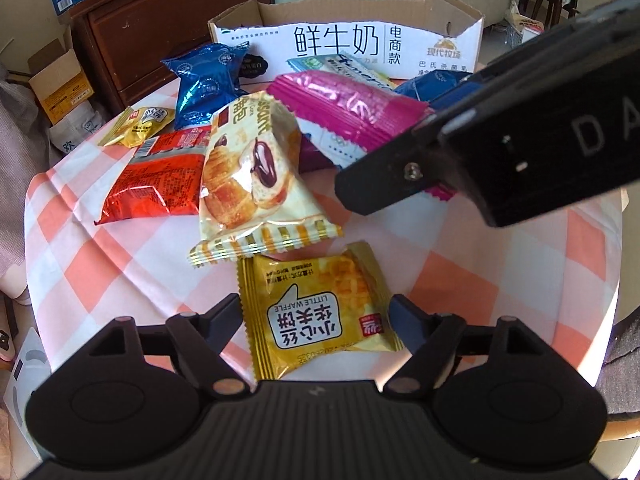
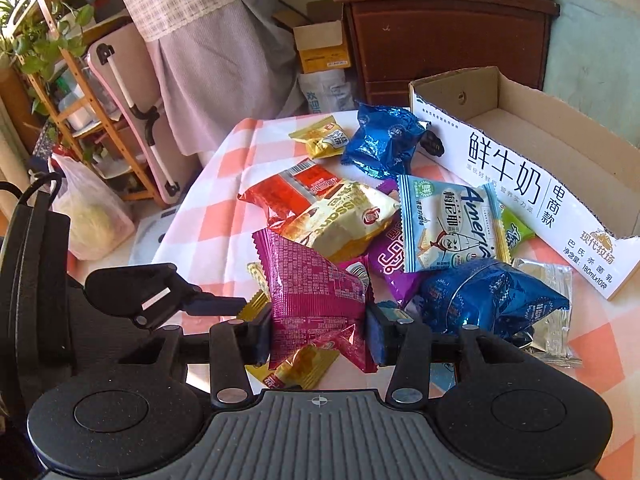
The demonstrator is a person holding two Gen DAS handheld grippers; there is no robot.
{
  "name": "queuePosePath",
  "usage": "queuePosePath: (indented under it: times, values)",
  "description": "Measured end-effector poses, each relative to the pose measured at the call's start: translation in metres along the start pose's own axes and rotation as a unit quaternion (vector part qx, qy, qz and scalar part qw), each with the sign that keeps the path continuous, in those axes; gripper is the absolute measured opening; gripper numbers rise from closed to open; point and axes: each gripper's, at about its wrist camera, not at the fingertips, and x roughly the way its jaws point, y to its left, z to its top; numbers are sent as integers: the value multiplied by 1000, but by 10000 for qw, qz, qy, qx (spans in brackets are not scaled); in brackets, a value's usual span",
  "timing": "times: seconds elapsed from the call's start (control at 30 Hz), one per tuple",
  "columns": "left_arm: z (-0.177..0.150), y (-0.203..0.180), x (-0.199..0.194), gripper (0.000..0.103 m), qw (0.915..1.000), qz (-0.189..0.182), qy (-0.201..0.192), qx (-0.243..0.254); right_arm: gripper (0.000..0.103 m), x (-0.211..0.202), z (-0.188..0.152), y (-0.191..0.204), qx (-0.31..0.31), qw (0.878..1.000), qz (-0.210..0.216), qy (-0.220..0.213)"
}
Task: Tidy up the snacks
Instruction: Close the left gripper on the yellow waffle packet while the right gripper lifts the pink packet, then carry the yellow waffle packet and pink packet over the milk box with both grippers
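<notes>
- Right wrist view: right gripper [image 2: 320,336] fingers clamp magenta packet [image 2: 316,300].
- Left gripper [image 1: 316,320] fingers wide around waffle packet [image 1: 316,312].
- Box [image 2: 516,184], upper right, appears empty; snacks remain on counter [image 2: 224,184].

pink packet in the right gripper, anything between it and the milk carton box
Yes. The right gripper is shut on the pink packet; between it and the cardboard box lie the light blue cracker packet and a blue foil packet. Lifted over them, nothing visible blocks it.
</notes>
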Motion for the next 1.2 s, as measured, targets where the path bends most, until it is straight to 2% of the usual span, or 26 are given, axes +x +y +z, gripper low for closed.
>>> queuePosePath:
  times: [0.1, 0.27, 0.43, 0.67, 0.87, 1.2]
  values:
    - [-2, -1, 3, 82, 10000, 56, -29, -30, 44, -3, 3, 1, 32, 10000, 14, -92]
    - [-4, 1, -1, 70, 9999, -17, -132, -35, 44, -7, 10, -4, 182, 9994, -91, -265]
    - [-9, 2, -7, 65, 9997, -17, -215, -73, 44, -6, 12, -9, 276, 9989, -261, -285]
    - [-13, 5, -15, 54, 9995, -70, -249, -185, 44, -7, 13, -14, 383, 9983, -281, -328]
    - [-14, 11, -21, 53, 9988, -149, -272, -388, 44, -6, 15, -17, 424, 9981, -301, -336]
    - [-15, 7, -50, 53, 9960, -474, -557, -508, 44, -10, 20, -23, 530, 9971, -318, -450]
